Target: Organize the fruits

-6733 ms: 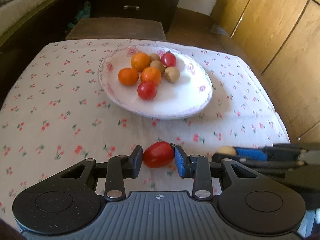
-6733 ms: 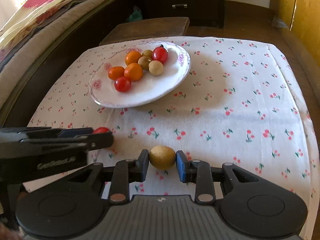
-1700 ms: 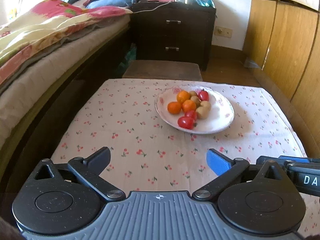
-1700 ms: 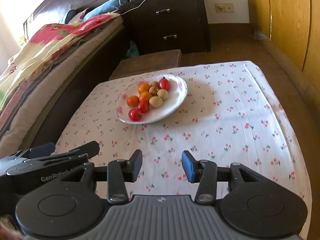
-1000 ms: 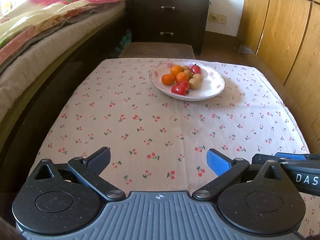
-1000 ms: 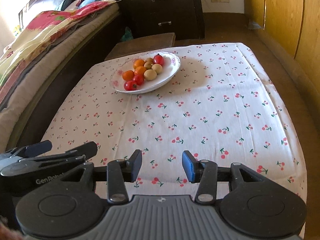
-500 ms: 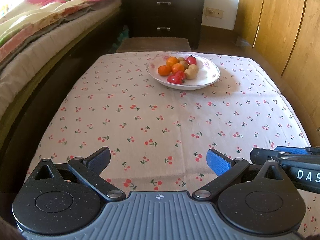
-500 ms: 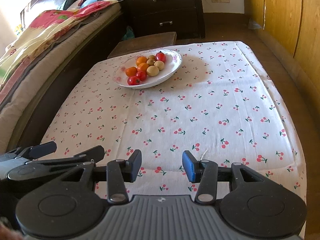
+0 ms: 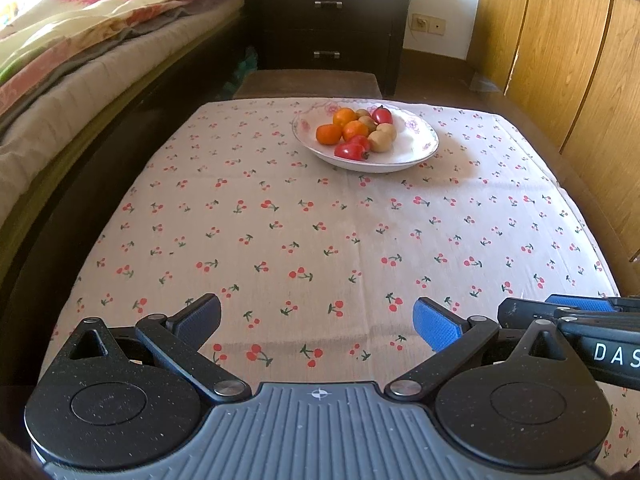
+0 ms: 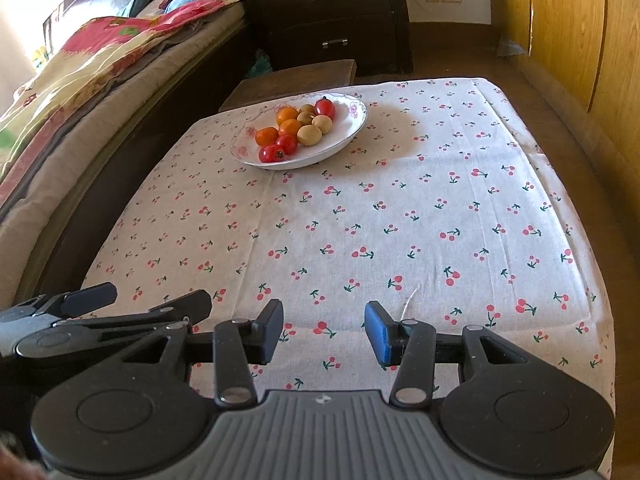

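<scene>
We hold both hand-held grippers, left and right, spread and empty at the desk's near edge; the fruit plate lies far ahead, well apart.

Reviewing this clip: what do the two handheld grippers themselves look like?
Both match: ribbed grey housing, two black round discs, black linkage arms with silver pivots. The left gripper and right gripper have blue textured fingers. White "DAS" lettering marks the right one's side.
</scene>
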A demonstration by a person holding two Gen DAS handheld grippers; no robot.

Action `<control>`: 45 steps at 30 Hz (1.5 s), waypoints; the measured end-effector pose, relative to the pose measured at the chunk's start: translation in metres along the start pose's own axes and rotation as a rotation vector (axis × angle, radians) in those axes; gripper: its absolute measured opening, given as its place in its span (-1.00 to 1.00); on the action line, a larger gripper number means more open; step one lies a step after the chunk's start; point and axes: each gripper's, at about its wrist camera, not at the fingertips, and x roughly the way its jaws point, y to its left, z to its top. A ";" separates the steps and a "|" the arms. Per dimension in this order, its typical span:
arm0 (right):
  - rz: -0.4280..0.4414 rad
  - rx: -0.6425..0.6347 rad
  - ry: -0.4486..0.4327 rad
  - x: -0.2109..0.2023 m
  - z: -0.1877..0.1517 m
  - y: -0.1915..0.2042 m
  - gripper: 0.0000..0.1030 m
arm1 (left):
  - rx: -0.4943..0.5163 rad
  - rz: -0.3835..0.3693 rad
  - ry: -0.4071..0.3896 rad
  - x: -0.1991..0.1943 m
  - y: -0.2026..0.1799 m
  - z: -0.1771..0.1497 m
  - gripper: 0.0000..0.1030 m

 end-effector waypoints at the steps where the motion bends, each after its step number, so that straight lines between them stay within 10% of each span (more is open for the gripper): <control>1: 0.000 0.000 0.000 0.000 0.000 0.000 -0.11 | -0.001 0.001 0.001 0.000 0.000 0.000 1.00; 45: -0.002 -0.011 0.014 0.000 -0.005 0.004 -0.11 | -0.005 0.005 0.017 -0.003 0.003 -0.007 1.00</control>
